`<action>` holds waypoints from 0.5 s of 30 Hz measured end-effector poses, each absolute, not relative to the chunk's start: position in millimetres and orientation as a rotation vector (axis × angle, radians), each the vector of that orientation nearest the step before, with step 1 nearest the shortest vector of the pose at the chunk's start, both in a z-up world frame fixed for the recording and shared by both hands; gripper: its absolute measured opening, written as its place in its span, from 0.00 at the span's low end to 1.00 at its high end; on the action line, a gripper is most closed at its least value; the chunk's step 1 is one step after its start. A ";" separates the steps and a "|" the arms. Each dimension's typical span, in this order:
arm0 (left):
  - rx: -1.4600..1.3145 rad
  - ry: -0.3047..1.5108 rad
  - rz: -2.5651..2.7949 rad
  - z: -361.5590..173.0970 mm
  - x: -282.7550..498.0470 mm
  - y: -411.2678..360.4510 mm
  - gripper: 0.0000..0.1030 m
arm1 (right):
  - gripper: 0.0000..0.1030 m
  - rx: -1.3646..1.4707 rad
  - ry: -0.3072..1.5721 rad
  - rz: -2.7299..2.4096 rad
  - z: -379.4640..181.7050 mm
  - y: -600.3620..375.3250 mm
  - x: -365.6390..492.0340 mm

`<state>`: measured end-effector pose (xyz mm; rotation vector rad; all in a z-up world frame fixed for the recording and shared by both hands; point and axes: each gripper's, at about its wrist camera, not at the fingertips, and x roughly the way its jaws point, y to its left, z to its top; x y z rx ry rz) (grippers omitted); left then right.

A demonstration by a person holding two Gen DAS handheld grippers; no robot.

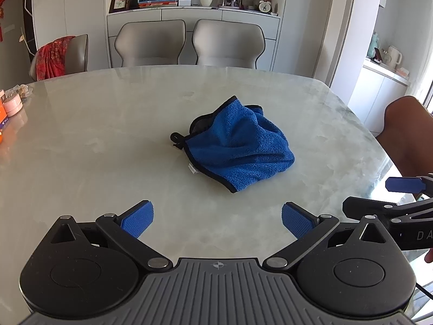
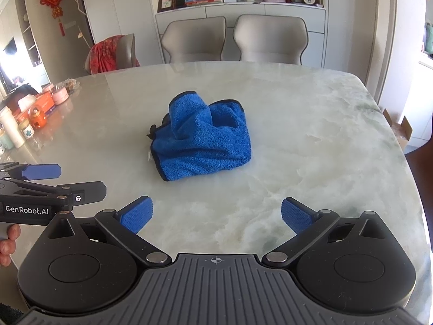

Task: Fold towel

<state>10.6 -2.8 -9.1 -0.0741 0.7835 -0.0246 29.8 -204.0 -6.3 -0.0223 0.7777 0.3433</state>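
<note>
The blue towel [image 1: 238,146] lies bunched in a rumpled heap mid-table [image 1: 108,135], black-trimmed edges buried in its creases, not flat or squared. Both the left gripper [image 1: 217,220] and right gripper [image 2: 216,216] hover short of it, jaws spread wide and empty. A pinch could catch several layers at once, or the plush cloth could slide on the glossy marble, dragging the heap instead of opening it.

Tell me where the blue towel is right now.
The blue towel lies crumpled near the middle of the marble table, ahead of both open tools in both wrist views, touching neither, with two grey chairs beyond it.
</note>
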 end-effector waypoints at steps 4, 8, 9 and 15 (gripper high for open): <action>-0.072 0.791 -0.026 -8.9 14.5 -2.3 1.00 | 0.99 -0.026 0.780 0.344 -7.2 -202.8 32.8; -0.067 0.800 -0.028 -10.7 19.8 -2.9 1.00 | 0.99 -0.030 0.784 0.346 -7.9 -202.4 35.8; -0.067 0.802 -0.028 -11.2 20.7 -3.0 1.00 | 0.99 -0.030 0.786 0.347 -8.2 -202.3 36.5; -0.068 0.816 -0.025 -14.8 27.5 -2.2 1.00 | 0.99 -0.031 0.802 0.347 -11.1 -202.9 40.7</action>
